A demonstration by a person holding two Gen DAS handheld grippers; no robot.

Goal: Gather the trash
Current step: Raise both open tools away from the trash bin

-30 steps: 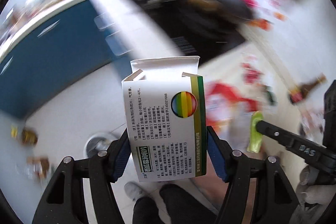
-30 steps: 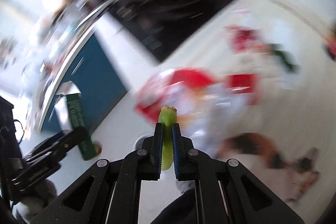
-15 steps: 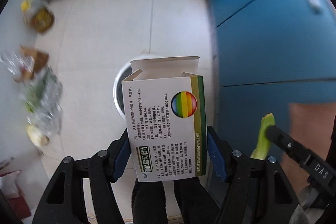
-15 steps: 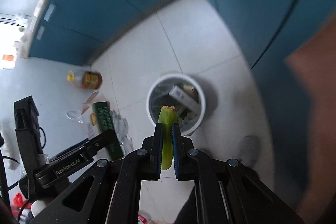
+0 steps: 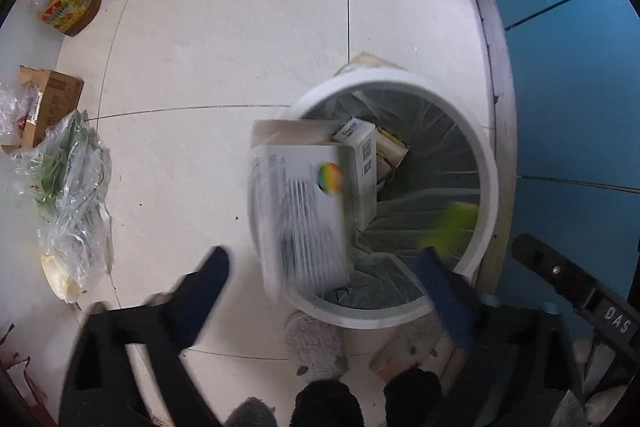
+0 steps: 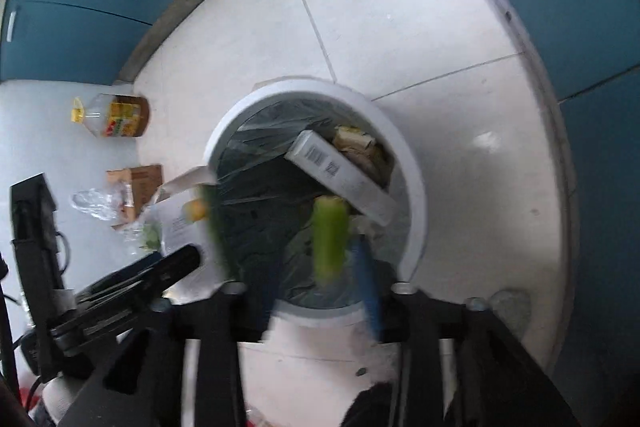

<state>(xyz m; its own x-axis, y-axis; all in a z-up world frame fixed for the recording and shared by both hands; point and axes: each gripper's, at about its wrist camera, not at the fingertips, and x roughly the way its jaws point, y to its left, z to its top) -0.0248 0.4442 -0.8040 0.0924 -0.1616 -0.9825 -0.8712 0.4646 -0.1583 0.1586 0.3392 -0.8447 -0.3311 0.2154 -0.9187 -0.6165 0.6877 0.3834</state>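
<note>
Progress: partial. The white bin [image 5: 486, 163] stands on the floor [image 5: 224, 27] and already contains a long white box [image 5: 362, 167] and tan packaging [image 5: 394, 151].

Left tool [image 5: 324, 291]: jaws opening and spread wide, the blue pads clear of the medicine carton [image 5: 298, 211]. The carton is blurred and loose over the bin's 9 o'clock rim; it is judged to be dropping, not yet settled.

Right tool [image 6: 316, 287]: jaws opening. The green vegetable stalk [image 6: 330, 239] sits between them above the bin mouth, blurred, and no pad visibly presses on it.

Still outstanding on the floor, toward 9 to 10 o'clock of the bin: an oil bottle [image 5: 70, 5], a brown cardboard box [image 5: 50, 99] and a clear plastic bag of greens [image 5: 68, 195].

View differences: the left wrist view shows the bag's full length and the person's grey slipper [image 5: 316, 343] at 6 o'clock. The right wrist view shows the stalk sharply enough to identify and the long box's barcode face.
</note>
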